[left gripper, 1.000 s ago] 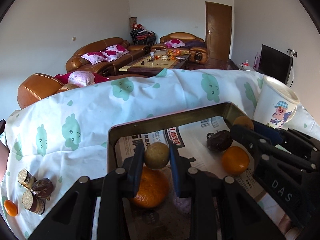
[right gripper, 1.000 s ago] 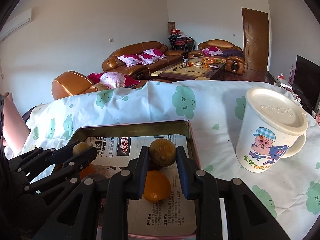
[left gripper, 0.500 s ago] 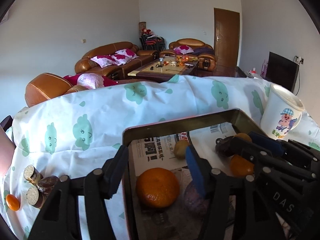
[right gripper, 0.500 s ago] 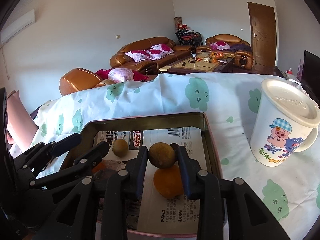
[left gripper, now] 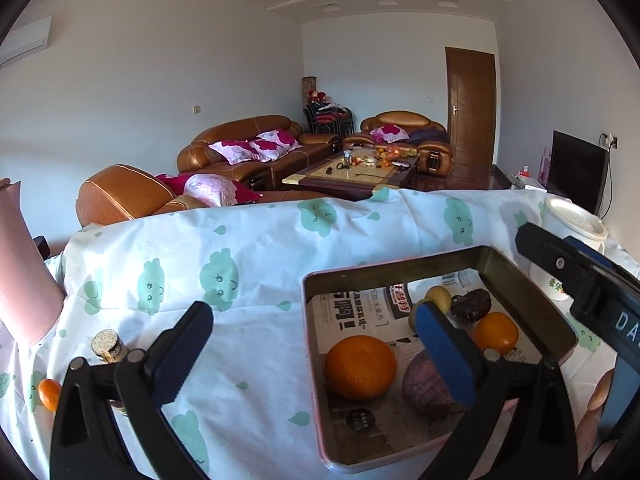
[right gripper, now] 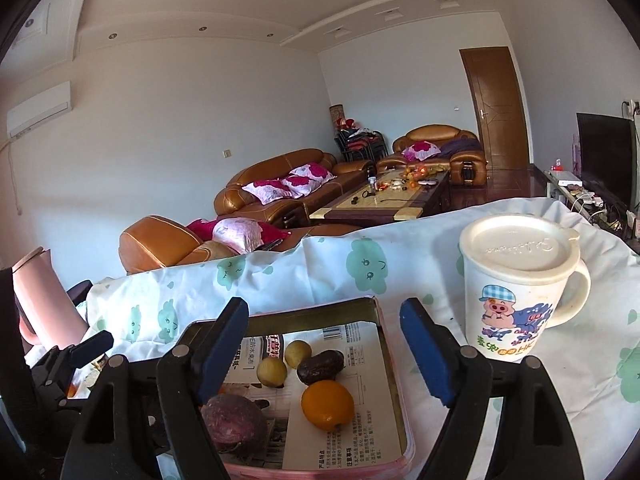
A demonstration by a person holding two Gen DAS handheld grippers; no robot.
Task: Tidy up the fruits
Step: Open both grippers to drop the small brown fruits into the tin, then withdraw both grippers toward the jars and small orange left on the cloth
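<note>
A newspaper-lined metal tray (left gripper: pixel 520 276) (right gripper: pixel 390 360) holds a large orange (left gripper: pixel 360 368), a smaller orange (left gripper: pixel 496 332) (right gripper: pixel 327 404), a purple fruit (left gripper: pixel 428 384) (right gripper: pixel 234 420), a dark date-like fruit (left gripper: pixel 472 306) (right gripper: pixel 320 366) and two small tan round fruits (right gripper: pixel 272 370) (right gripper: pixel 298 354). My left gripper (left gripper: pixel 316 354) is open and empty, above the tray's left wall. My right gripper (right gripper: pixel 324 346) is open and empty, above the tray. A small orange (left gripper: pixel 49 394) lies on the cloth at far left.
A white lidded pig mug (right gripper: pixel 516 292) stands right of the tray. A pink jug (left gripper: pixel 24 280) and small cork-topped jars (left gripper: pixel 108 344) stand at left on the cloud-print tablecloth (left gripper: pixel 240 280). Sofas and a coffee table lie beyond the table's far edge.
Both grippers opened and let go of their small tan fruits, which now lie in the tray. Both grippers pulled back and up; the left one shifted left.
</note>
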